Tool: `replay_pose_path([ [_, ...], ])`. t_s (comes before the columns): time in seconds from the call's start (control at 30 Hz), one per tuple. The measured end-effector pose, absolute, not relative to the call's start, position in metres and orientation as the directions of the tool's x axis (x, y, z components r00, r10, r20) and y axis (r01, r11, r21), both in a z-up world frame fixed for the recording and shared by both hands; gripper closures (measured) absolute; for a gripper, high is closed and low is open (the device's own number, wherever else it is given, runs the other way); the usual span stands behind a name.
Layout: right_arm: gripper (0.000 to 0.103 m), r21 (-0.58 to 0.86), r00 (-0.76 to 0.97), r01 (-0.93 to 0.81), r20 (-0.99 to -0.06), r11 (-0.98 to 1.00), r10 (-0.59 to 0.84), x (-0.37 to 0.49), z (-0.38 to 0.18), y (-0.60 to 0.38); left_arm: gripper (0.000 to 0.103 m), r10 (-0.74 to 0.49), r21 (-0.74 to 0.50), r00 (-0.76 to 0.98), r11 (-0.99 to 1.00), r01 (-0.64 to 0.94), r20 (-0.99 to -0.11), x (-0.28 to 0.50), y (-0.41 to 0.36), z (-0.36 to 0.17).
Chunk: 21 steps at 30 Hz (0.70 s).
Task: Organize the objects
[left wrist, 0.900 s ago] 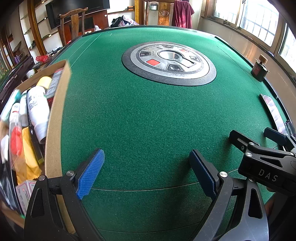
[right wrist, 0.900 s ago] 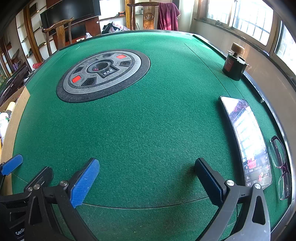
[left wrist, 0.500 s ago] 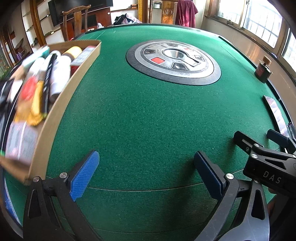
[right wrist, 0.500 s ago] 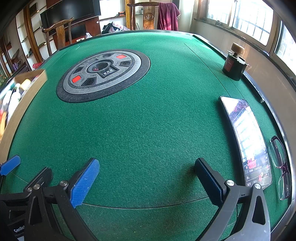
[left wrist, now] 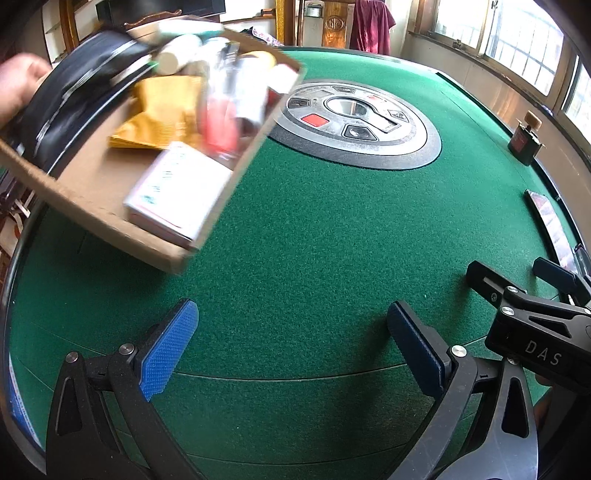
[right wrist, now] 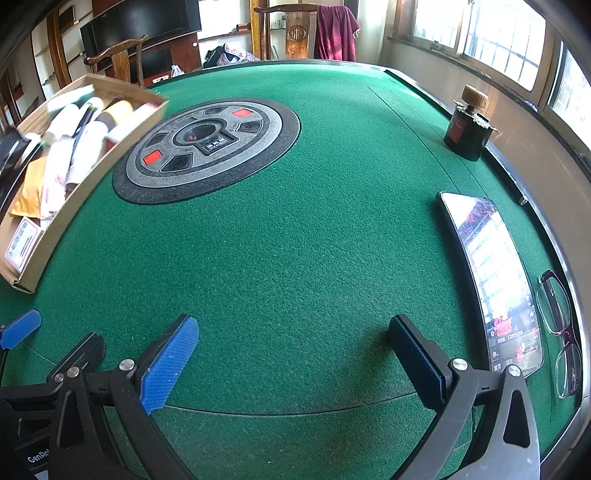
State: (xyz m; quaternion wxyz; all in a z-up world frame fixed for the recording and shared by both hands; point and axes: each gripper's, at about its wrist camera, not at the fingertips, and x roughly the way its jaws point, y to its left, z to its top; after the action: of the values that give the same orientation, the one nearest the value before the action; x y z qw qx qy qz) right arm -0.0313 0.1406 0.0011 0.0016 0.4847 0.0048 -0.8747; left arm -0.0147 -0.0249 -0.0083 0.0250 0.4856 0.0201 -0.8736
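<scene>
A blurred cardboard box (left wrist: 110,192) of mixed objects hangs tilted left of the round centre console (left wrist: 354,125) on the green table (left wrist: 314,240). Nearer than the console, left gripper (left wrist: 291,350) and right gripper (right wrist: 291,354) gape fully apart, empty.

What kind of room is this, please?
Probably a living or game room in a home: a green felt mahjong table with a central control panel, carved wooden chairs, and a dark television behind.
</scene>
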Motion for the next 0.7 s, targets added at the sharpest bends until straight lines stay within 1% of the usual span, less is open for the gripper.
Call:
replay_pose_path([
  [0.7,0.0,-0.006,-0.529,0.008,-0.848,-1.0,0.001,-0.0322,0.0014,0.1405,0.0,-0.027,-0.012,-0.526,-0.997,0.07,-0.85,-0.0178,-0.0266,-0.0095],
])
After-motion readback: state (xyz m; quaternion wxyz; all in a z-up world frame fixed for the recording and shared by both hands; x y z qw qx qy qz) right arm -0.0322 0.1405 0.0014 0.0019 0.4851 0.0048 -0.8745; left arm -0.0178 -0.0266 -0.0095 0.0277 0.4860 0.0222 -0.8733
